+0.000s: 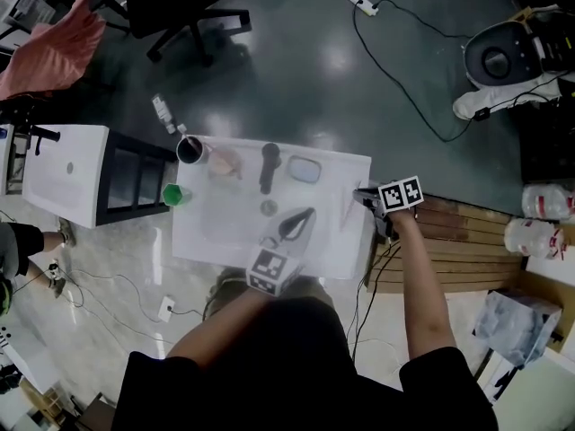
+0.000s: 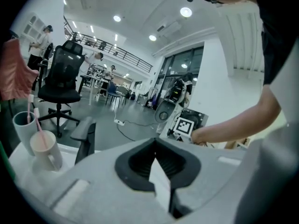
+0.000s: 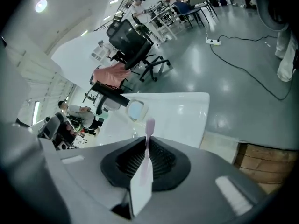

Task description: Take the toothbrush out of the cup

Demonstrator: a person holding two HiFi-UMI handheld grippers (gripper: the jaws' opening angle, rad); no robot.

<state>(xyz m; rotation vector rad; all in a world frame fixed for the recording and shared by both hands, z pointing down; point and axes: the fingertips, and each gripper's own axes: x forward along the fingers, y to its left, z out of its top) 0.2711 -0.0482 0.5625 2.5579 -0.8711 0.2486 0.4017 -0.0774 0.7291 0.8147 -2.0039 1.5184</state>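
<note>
My right gripper (image 1: 365,197) hangs over the white table's (image 1: 225,232) right edge, shut on a thin pink toothbrush (image 3: 149,127) that sticks out beyond its jaws (image 3: 144,171). In the head view the toothbrush (image 1: 348,212) is a pale sliver slanting over the tabletop. A beige cup (image 1: 225,162) stands at the table's far left beside a black cup (image 1: 190,151). In the left gripper view the beige cup (image 2: 45,148) holds a pink stick and a grey cup (image 2: 21,127) behind it holds another. My left gripper (image 1: 293,225) is low over the table's near middle, its jaws (image 2: 158,171) shut on nothing.
A black brush-like item (image 1: 269,165), a pale blue oval box (image 1: 305,169) and a small round piece (image 1: 269,207) lie on the table. A green cup (image 1: 172,195) sits at the left edge. A black shelf unit (image 1: 135,182) stands left and a wooden pallet (image 1: 458,241) right.
</note>
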